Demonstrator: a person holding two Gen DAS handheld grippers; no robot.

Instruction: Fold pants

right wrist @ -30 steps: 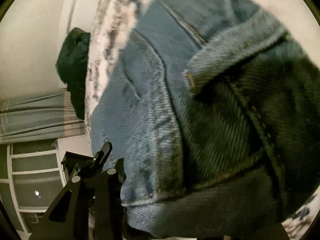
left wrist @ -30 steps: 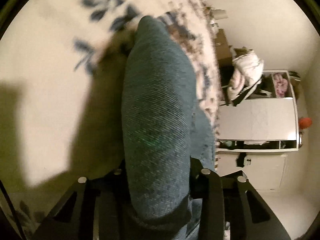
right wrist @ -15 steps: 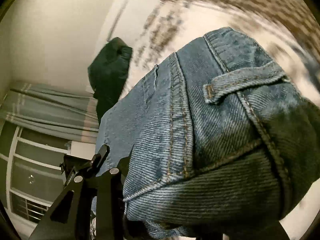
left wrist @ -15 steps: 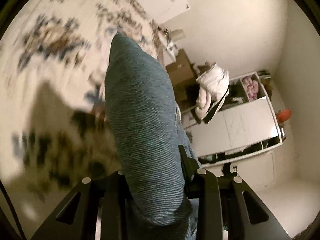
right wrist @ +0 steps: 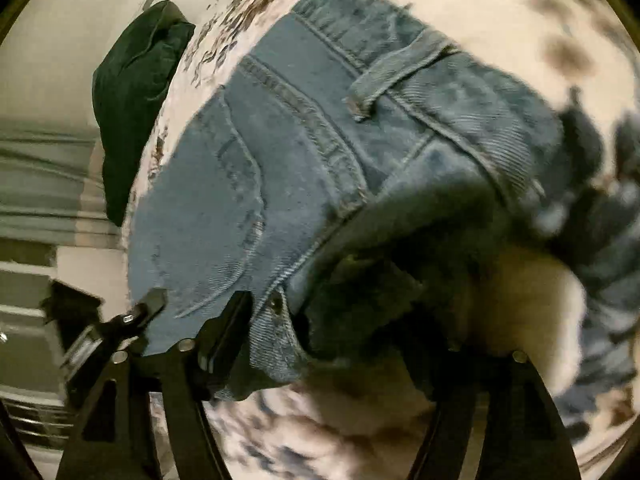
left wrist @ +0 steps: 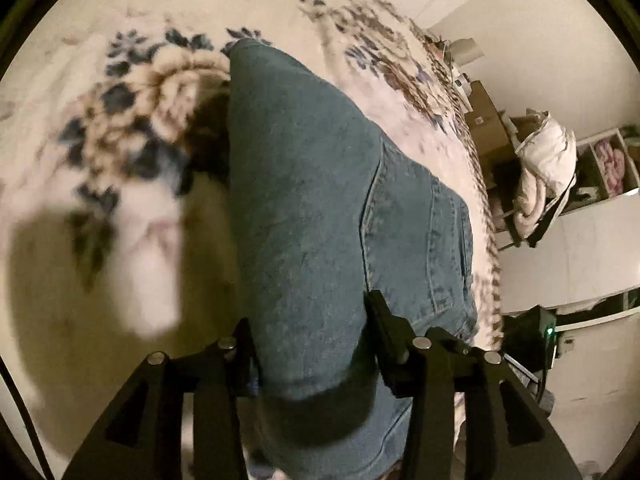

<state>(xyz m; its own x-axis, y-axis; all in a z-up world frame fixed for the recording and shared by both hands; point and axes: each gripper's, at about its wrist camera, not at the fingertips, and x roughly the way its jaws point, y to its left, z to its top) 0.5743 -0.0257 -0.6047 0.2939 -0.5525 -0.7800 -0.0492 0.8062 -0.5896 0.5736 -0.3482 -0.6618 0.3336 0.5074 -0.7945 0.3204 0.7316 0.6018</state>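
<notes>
Releasing: left gripper (left wrist: 310,340) jaws opening, jeans (left wrist: 304,208) fold between fingers; right gripper (right wrist: 360,324) jaws opening, waistband (right wrist: 400,92) slack, dropped on floral bedspread (left wrist: 120,140) to set fold.

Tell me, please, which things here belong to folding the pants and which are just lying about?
In the job: jeans; left gripper and right gripper, both opening around denim; floral bedspread.

Lying about: dark green cushion; white bundle; cardboard boxes; shelf unit.
</notes>
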